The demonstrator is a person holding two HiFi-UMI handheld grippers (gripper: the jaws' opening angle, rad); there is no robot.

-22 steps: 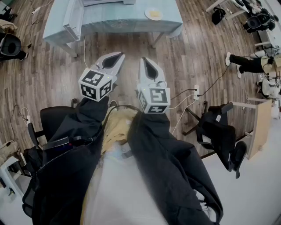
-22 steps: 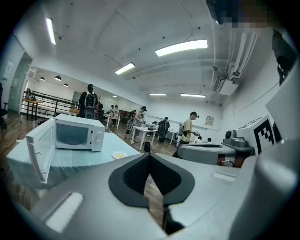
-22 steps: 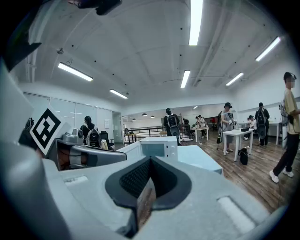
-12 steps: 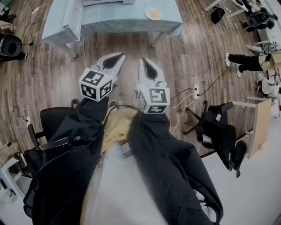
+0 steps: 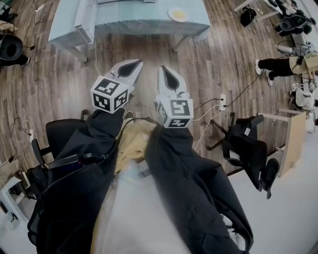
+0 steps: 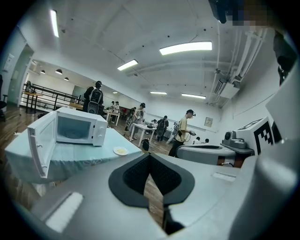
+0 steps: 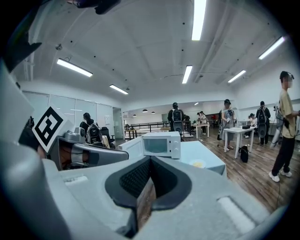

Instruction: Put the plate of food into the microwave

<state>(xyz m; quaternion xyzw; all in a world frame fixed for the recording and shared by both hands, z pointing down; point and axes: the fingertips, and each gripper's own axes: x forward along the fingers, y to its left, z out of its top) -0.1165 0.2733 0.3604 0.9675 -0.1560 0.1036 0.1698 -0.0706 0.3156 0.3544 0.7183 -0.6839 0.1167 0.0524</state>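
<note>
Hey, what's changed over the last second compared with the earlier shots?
Almost nothing. The head view has drifted a little, so the table and the plate of food sit slightly further right in the picture. Nothing was taken hold of or let go. The left tongs and right tongs stay shut and empty, side by side short of the table. The microwave door stays open.

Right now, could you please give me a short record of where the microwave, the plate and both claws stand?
microwave: on the table, door swung open
plate of food: on the table beside the microwave, not inside it
left claw: shut, empty, short of the table
right claw: shut, empty, short of the table
task: plate not yet picked up
</note>
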